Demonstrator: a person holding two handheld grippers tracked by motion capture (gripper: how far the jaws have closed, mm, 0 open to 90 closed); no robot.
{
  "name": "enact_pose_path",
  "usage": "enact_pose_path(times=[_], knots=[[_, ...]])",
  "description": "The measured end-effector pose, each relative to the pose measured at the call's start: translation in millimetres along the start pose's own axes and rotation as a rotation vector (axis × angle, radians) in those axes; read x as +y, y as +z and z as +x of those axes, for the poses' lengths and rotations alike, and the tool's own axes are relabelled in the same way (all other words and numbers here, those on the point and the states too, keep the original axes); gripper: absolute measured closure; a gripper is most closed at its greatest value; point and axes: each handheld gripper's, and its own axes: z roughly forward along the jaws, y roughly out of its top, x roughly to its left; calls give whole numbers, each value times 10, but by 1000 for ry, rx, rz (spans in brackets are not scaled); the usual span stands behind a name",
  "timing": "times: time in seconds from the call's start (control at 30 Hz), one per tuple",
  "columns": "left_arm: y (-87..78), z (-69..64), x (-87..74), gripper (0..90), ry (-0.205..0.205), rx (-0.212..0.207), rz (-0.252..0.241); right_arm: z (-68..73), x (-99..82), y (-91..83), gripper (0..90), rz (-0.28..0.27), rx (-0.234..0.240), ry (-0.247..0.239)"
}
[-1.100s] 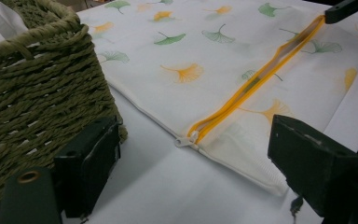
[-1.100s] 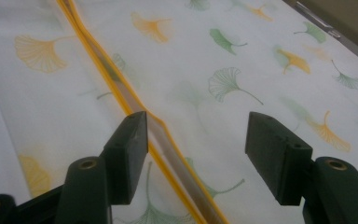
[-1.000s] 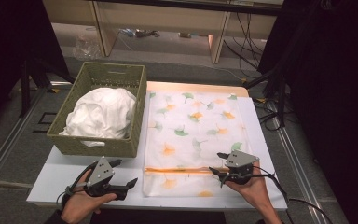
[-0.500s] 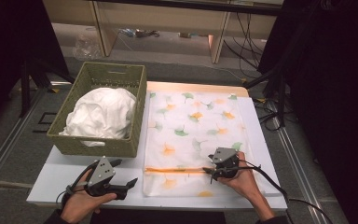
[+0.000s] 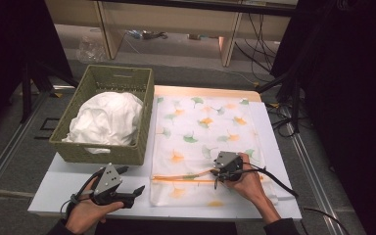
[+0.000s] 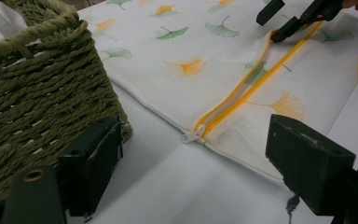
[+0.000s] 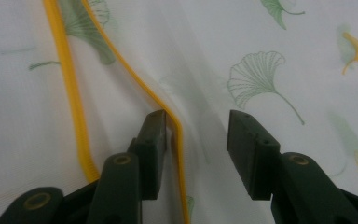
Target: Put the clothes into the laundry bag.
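Note:
A white fabric bag printed with green and orange ginkgo leaves lies flat on the white table. Its orange zipper runs across the near end and stands partly open. My right gripper is down on the zipper's right part. Its jaws have just been closing and are still apart. In the right gripper view one jaw sits against the raised orange zipper edge, with that edge and thin fabric between the jaws. My left gripper rests open near the front left edge, holding nothing, facing the white zipper pull.
A green woven basket holding a bundle of white cloth stands on the table's left, close beside the bag and just beyond my left gripper. Cables trail over the floor to the right. Shelving stands behind the table.
My right gripper has slid left along the zipper and its jaws have narrowed. The upper zipper edge now bows up beside it. The left gripper has stayed put.

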Motion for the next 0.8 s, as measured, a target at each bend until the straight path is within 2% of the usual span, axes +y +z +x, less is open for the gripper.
enact_pose_path(times=[0.03, 0.07, 0.13, 0.27, 0.3, 0.33, 0.37, 0.4, 0.43, 0.47, 0.53, 0.57, 0.6, 0.67, 0.7, 0.73, 0.77, 0.8], knots=[[-5, -2, -1, 185, 4, 1, 5, -7, 8, 3, 585, 14, -9, 11], [-3, 0, 0, 186, 4, -5, 1, -32, 13, 17, 585, 14, -33, 2], [1, -1, 9, 188, 0, -4, -5, -76, 21, 48, 585, 16, -48, 3], [-2, -3, 4, 192, 5, -8, 1, -150, 37, 91, 584, 20, -41, 30], [2, -3, 10, 193, 2, -8, -6, -190, 34, 111, 573, 17, -17, 63], [2, 0, 12, 193, 13, -7, -7, -190, 34, 111, 573, 17, -17, 63], [2, -10, 6, 193, 2, -7, 2, -275, 18, 130, 529, 9, 21, 118], [-1, -6, 3, 193, 17, -5, 8, -275, 18, 130, 529, 9, 21, 118], [-6, -2, 3, 194, 23, -2, 15, -314, 1, 151, 523, -14, 25, 134], [2, -12, 6, 195, 6, -6, 3, -337, -17, 152, 526, -16, 48, 171], [6, -8, 10, 196, 13, -7, 2, -394, -49, 164, 579, -33, 89, 189], [7, -8, 6, 196, 19, -7, 7, -403, -48, 165, 650, -31, 120, 192], [4, -9, 1, 197, 21, -4, 11, -417, -36, 171, 710, -37, 146, 161], [6, -7, 10, 199, 19, -3, 4, -390, -19, 160, 786, -26, 157, 160], [7, -9, 12, 199, 14, -4, 1, -392, -17, 166, 816, -35, 166, 134], [7, -12, 10, 200, 13, -4, 2, -376, -14, 155, 849, -29, 164, 136], [1, -14, 7, 200, 18, -2, 7, -366, -6, 145, 882, -21, 154, 123], [-3, -3, 11, 200, 41, -5, 2, -368, 1, 144, 888, -13, 135, 99]])
